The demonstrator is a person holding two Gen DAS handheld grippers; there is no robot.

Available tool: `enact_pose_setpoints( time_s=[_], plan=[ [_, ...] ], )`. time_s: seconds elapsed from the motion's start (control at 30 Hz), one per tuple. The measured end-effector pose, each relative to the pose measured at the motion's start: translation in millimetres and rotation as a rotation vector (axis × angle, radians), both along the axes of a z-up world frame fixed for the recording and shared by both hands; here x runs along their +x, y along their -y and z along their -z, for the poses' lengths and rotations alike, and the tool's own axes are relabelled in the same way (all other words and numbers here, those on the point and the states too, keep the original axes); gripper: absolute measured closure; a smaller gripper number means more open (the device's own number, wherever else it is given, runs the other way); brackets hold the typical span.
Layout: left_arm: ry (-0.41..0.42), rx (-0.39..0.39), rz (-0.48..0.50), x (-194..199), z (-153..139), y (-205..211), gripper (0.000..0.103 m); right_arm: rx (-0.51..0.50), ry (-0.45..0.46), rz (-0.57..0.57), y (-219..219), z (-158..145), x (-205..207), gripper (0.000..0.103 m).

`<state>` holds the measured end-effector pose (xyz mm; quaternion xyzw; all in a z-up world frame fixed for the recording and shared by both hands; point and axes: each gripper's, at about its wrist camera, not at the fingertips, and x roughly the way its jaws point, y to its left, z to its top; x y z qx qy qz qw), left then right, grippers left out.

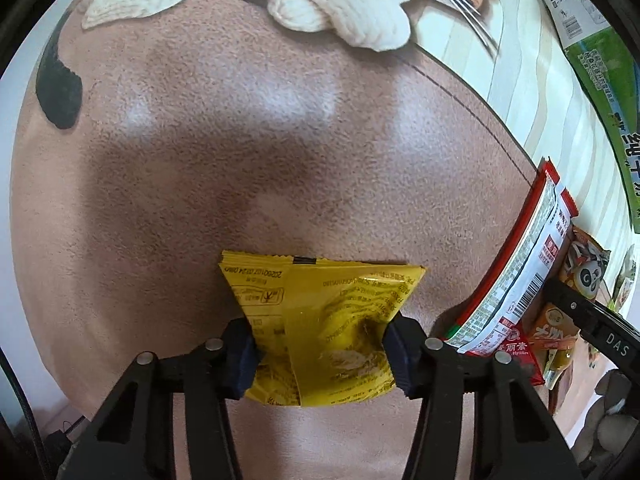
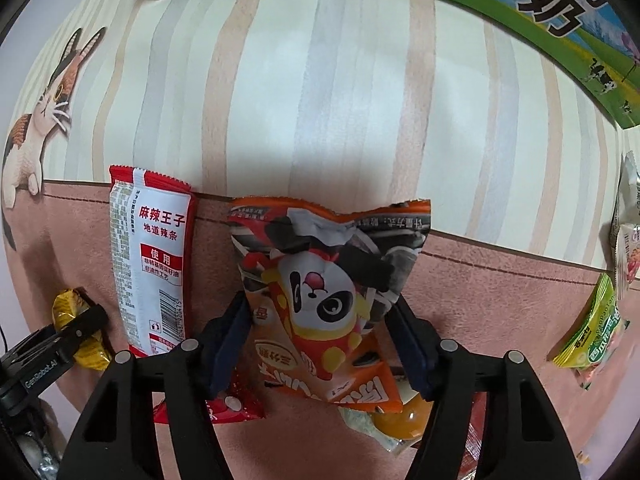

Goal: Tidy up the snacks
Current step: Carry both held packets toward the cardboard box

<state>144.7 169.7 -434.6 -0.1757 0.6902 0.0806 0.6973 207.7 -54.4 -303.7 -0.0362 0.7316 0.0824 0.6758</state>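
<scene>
The yellow packet [image 1: 320, 332] is held between the two pads of the left tongs [image 1: 320, 354], which are closed on its lower half. Its long side runs across, from one pad to the other, and its top edge points away from the tongs, over the bare pink surface [image 1: 240, 152].

The panda packet [image 2: 328, 292] is held the same way in the right tongs [image 2: 320, 344], which are pinched shut on its sides. Its crinkled top points toward the striped part of the surface.

A long red and white packet [image 2: 148, 264] lies just to the left of the panda packet, with its long side pointing away. It lies between the two tongs. More snacks are piled under the right tongs, so the left tongs are judged to have more free room for setting a packet down.

A green milk box [image 2: 560, 20] is seen far off at the top.
</scene>
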Motion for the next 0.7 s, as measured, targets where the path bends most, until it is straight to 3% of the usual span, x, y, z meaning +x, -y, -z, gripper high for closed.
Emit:
enact_pose_setpoints(
  time_s=[0.2, 0.4, 0.7],
  plan=[
    [0.011, 0.005, 0.003, -15, -21, -10, 0.055, 0.014, 0.006, 0.006, -9, -3, -3, 0.042],
    [0.067, -0.026, 0.018, -30, -69, -7, 0.056, 0.086, 0.028, 0.032, -4, -29, -9, 0.044],
    [0.249, -0.109, 0.144, -11, -171, 27, 0.056, 0.295, 0.108, 0.080, 12, -121, -24, 0.044]
  ],
)
